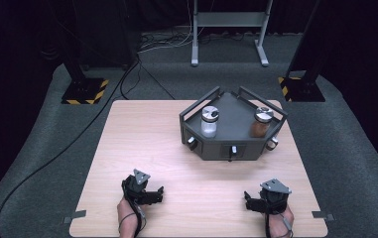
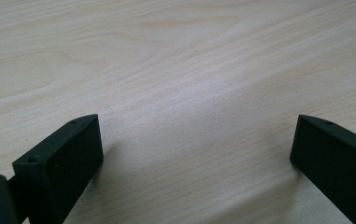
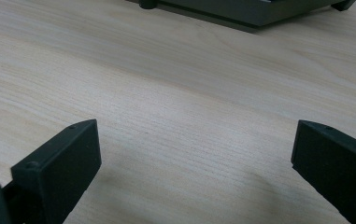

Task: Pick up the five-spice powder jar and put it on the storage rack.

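Observation:
A dark grey angular stand with a railed top sits at the back right of the wooden table. On it stand two metal-lidded jars: one with white contents at the left, one with brown contents at the right. My left gripper rests near the front left edge, its jaws wide apart over bare wood. Near the front right my right gripper is likewise open with nothing between its jaws. The stand's lower edge runs along the top of the right gripper view.
Small knobs stick out of the stand's front faces. Beyond the table lie grey carpet, loose black cables, two black posts on yellow-striped bases, and a grey metal frame.

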`<action>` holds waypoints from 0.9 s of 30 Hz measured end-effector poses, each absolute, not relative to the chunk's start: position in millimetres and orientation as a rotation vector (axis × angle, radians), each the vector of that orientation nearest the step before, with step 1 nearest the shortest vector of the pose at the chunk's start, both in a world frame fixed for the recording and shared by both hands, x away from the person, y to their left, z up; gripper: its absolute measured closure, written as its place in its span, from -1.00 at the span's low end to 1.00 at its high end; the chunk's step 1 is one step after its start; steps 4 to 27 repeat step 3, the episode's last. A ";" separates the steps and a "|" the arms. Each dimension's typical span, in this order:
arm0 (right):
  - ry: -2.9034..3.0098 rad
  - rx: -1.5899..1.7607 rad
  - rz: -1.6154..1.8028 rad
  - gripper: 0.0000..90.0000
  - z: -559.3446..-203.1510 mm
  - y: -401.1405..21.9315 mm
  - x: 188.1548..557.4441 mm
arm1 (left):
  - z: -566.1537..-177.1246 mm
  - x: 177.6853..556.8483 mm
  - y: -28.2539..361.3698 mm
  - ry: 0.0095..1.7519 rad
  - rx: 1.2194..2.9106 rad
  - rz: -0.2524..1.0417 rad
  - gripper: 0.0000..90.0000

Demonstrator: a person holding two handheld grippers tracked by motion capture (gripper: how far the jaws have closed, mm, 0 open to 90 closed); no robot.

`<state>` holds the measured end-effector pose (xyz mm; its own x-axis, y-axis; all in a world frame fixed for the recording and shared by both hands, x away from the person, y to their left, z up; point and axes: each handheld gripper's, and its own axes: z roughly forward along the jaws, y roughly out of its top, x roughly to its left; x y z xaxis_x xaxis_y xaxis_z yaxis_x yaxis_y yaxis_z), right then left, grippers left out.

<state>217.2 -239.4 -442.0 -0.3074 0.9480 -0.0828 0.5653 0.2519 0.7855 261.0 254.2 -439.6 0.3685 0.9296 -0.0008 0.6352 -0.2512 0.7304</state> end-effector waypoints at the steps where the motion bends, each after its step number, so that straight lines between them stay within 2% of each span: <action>1: 1.970 1.368 0.889 -1.00 -442.0 -239.6 217.1 | -439.6 261.0 254.2 1.349 1.985 0.584 -0.95; 27: 1.973 1.367 0.893 -1.00 -442.0 -240.4 217.0 | -439.6 261.0 254.2 1.349 1.985 0.584 -0.95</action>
